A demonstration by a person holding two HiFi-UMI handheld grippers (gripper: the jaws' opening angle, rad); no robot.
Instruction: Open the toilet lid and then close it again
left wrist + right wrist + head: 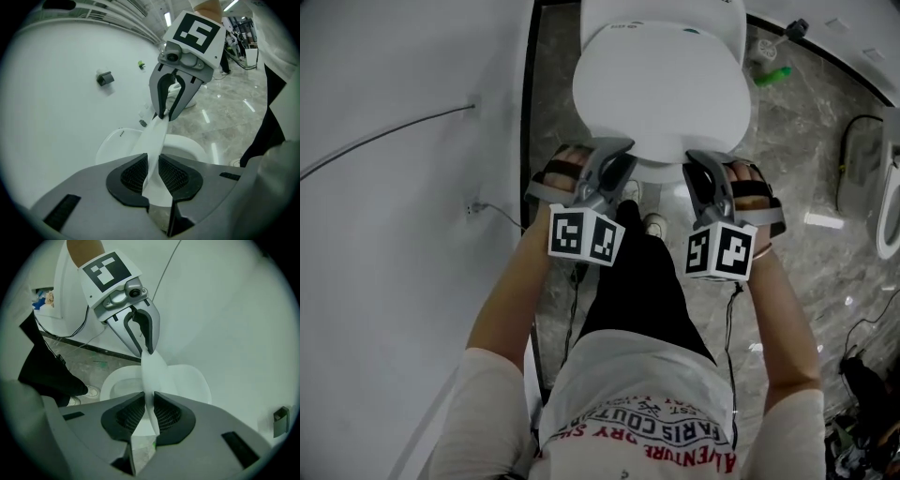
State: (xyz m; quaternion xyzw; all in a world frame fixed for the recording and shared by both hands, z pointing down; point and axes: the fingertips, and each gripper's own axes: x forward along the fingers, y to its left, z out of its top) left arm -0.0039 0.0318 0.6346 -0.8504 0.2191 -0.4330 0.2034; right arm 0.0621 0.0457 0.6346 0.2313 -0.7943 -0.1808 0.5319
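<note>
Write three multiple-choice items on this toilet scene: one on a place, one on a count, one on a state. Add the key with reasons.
1. Where on the toilet lid do the two grippers sit?
A. at the hinge end
B. at the front rim, away from the hinge
C. on the tank

2. How many grippers have the lid between their jaws?
A. none
B. one
C. two

3. How does the lid stand?
A. upright against the tank
B. partly raised, off the toilet seat
C. lying on the floor

Key:
1 B: the head view shows the left gripper and the right gripper at the front rim.
2 C: each gripper view shows the lid's edge pinched between its pads.
3 B: the toilet seat shows below the lifted edge.
</note>
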